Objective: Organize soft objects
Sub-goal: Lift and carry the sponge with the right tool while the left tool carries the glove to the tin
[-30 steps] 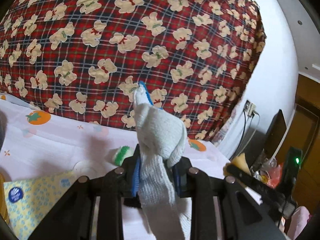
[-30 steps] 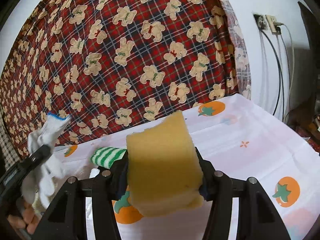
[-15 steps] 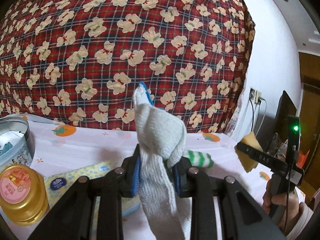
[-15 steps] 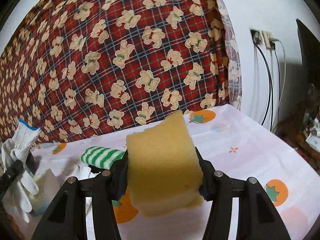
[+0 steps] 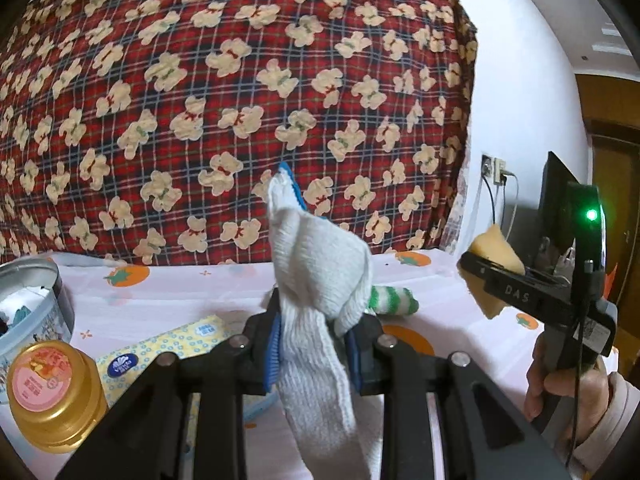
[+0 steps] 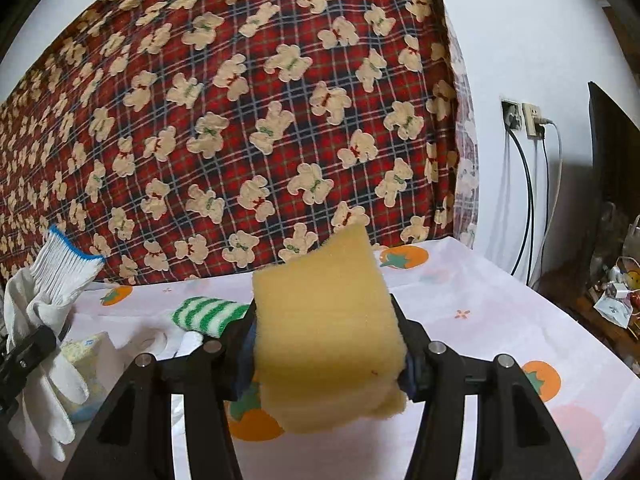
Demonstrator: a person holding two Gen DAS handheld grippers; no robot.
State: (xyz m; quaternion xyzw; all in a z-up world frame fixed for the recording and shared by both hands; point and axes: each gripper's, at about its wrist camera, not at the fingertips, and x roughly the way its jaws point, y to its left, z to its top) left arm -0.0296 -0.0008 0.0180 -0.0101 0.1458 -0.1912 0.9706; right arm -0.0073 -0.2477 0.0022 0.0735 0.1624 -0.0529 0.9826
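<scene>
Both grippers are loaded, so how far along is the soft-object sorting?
Nothing looks placed yet. In hand: the left gripper grips the white glove, and the right gripper grips the yellow sponge. Left: the green striped cloth lies on the tablecloth.

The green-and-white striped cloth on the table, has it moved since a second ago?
Cannot tell: the green-and-white striped cloth lies near the same orange fruit print in the right wrist view; only the cameras clearly shifted.

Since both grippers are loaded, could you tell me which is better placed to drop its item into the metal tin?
Left, probably. The metal tin shows only at the left wrist view's left edge, near the left gripper clamping the white glove. The right gripper, holding the yellow sponge, sits farther away.
</scene>
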